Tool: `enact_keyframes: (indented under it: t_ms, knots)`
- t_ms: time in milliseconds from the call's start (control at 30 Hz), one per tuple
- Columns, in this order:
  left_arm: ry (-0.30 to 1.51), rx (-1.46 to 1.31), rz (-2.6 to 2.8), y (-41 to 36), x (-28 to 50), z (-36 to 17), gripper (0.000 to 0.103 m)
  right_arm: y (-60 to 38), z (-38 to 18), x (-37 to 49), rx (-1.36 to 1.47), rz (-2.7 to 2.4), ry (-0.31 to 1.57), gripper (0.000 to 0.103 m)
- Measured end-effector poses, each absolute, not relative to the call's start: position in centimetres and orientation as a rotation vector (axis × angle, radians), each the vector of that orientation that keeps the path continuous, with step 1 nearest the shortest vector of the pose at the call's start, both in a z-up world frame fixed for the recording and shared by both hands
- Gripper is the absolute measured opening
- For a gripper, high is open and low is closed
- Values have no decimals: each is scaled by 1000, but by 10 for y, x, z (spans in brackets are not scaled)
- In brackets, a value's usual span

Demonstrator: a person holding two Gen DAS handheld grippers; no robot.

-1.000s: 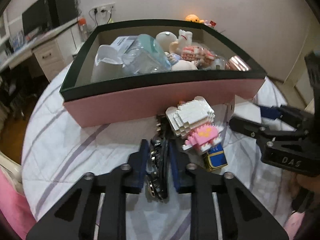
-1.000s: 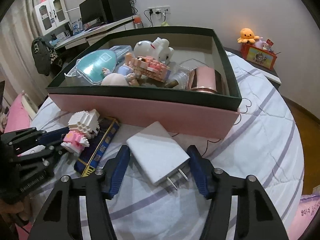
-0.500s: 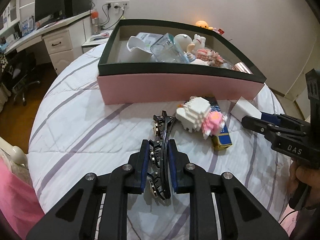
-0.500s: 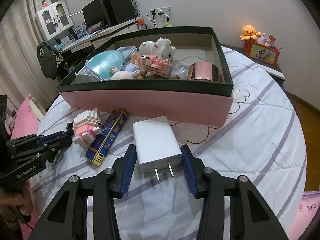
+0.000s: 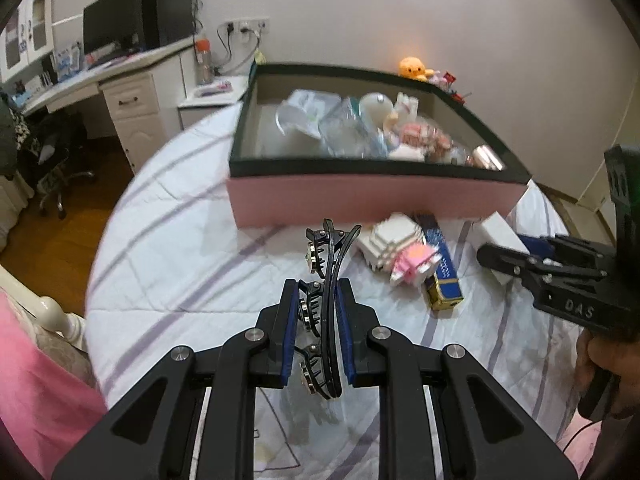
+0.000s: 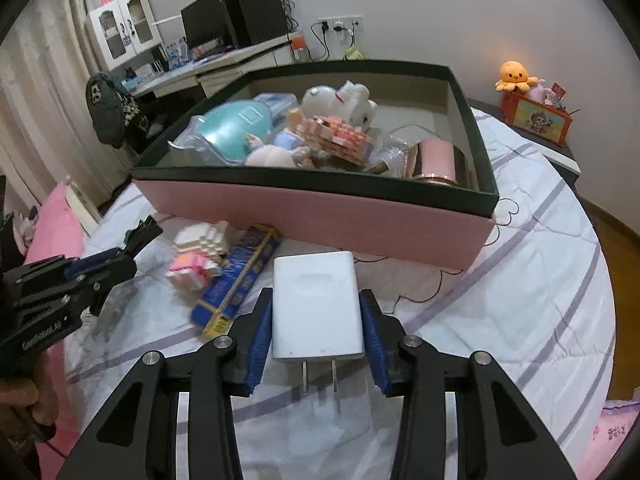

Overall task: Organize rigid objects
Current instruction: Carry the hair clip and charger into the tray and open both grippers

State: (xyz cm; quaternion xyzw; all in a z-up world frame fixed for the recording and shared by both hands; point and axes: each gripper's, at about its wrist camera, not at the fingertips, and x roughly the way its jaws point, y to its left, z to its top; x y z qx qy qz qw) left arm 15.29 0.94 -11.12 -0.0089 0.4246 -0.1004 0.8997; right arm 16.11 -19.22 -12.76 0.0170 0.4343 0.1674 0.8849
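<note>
**On the striped bedspread, both grippers held their pieces**

Between the blue pads of the left gripper (image 5: 318,316) sat a black hair clip (image 5: 326,280), clenched edge-on, its toothed end jutting forward past the fingertips toward the box. The right gripper (image 6: 318,322) was clamped on a white charger (image 6: 318,304), pads pressed to its two sides, the two metal prongs pointing back toward the camera.

Ahead of both lay a large pink box (image 6: 320,220) with a dark green rim, already carrying a white toy animal (image 6: 340,100), a pink block model (image 6: 332,134), a teal plastic package (image 6: 236,128) and a rose-coloured cylinder (image 6: 438,158). Just in front of the box's near wall, between the two grippers, a white-and-pink block figure (image 6: 200,256) rested against a blue and gold carton (image 6: 240,280), both lying on the bedspread.

Everything stood on a bed (image 6: 540,280) covered in white cloth with lilac stripes. Beyond it, a white desk (image 5: 120,88) with a dark monitor (image 5: 112,24) ran along the wall, wall sockets (image 6: 340,24) above it. An orange plush octopus (image 6: 516,74) sat on a colourful box (image 6: 538,118) on a low stand at the far right. A pink pillow (image 6: 56,232) lay at the left edge of the bed.
</note>
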Motion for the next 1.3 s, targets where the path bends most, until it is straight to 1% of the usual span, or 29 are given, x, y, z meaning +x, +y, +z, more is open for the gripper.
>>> enact_keyframes:
  t_ms: [367, 533, 700, 867, 1100, 1167, 1200, 1233, 1267, 1300]
  knots:
    - [779, -21, -240, 9, 158, -62, 18, -188, -69, 157, 31, 387, 787, 42]
    - [722, -19, -238, 2, 186, -37, 18, -187, -46, 185, 22, 370, 741, 42]
    - [682, -44, -243, -3, 233, -16, 18, -194, -31, 226, 49, 335, 720, 42]
    - [687, -40, -242, -14, 274, -14, 18, -197, -25, 269, 57, 304, 724, 42]
    - [734, -31, -243, -32, 314, -32, 19, -198, -42, 303, 76, 280, 751, 43]
    - [743, -19, -227, -36, 321, -37, 21, -201, -47, 306, 81, 252, 749, 79]
    - [750, -14, -220, -36, 324, -39, 36, -203, -48, 307, 85, 236, 740, 102]
    - [756, -10, -211, -37, 326, -43, 49, -204, -49, 306, 82, 212, 727, 103]
    - [751, -11, -191, -37, 326, -44, 71, -203, -50, 306, 72, 195, 734, 103]
    - [741, -11, -174, -36, 324, -45, 77, -203, -50, 305, 72, 190, 739, 103]
